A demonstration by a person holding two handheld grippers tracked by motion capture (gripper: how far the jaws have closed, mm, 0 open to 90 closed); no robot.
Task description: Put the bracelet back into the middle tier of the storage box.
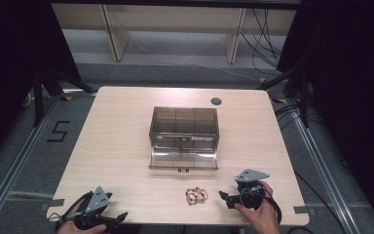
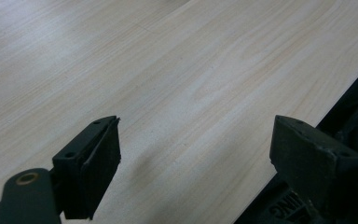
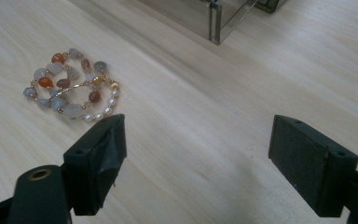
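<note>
A beaded bracelet [image 1: 196, 195] of orange, grey and pearl beads lies coiled on the table near the front edge; the right gripper view has this bracelet [image 3: 70, 84] at upper left. My right gripper [image 1: 227, 199] rests just right of it, open, jaws wide with nothing between them [image 3: 196, 163]. A smoky clear box [image 1: 184, 127] with its drawer [image 1: 183, 159] pulled forward sits mid-table. My left gripper [image 1: 119, 218] lies at the front left corner, open, over bare wood [image 2: 196, 158].
The light wooden table [image 1: 117, 146] has a dark round hole [image 1: 216, 101] at the back right. Beyond the far edge are a shelf frame, cables and dark curtains. A box corner [image 3: 214, 21] shows ahead of the right gripper.
</note>
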